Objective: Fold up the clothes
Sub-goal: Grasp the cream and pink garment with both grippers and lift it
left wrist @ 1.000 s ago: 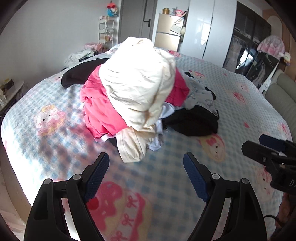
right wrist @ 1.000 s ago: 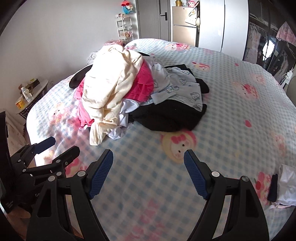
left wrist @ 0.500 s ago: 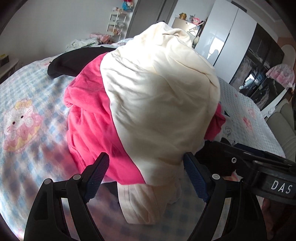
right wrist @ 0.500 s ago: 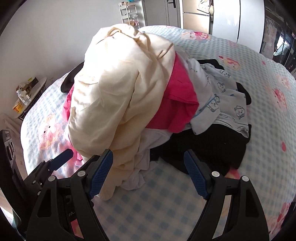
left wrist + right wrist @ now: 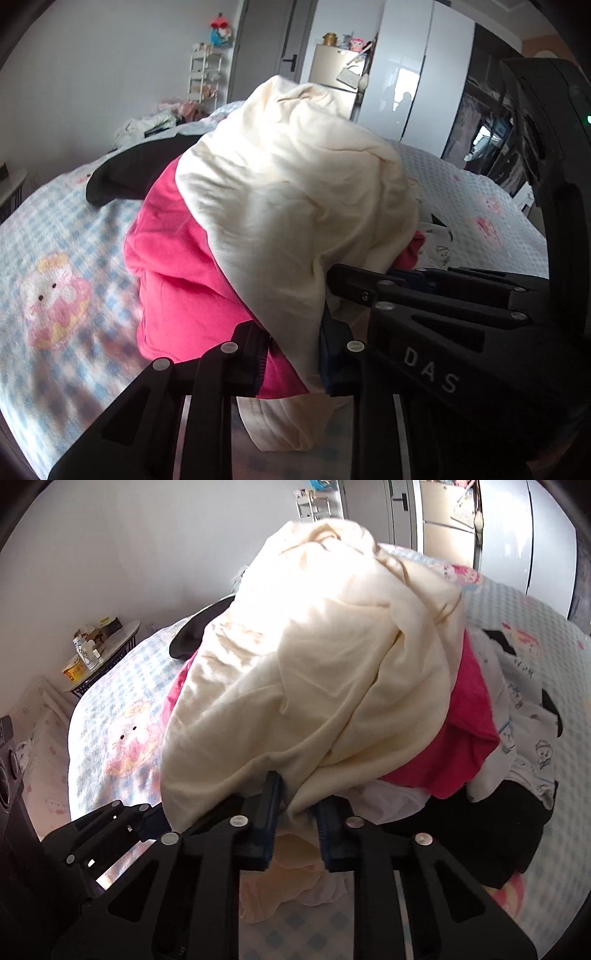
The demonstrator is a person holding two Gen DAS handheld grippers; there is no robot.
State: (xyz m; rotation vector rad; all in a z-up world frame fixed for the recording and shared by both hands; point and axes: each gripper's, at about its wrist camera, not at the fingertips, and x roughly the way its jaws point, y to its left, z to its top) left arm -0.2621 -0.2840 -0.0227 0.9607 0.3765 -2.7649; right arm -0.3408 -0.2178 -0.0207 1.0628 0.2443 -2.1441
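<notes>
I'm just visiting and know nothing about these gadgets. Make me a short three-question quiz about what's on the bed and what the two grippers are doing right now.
1. True or false: the cream garment lies on top of the clothes pile.
2. What has the right gripper pinched? A) the black garment B) the cream garment's lower edge C) the bedspread
3. Which two garments sit between the fingers of the left gripper?

Key
1. True.
2. B. Its jaws have just been closing, and cream fabric is bunched between them.
3. The pink garment and the cream garment; its jaws have just been closing on both.
</notes>
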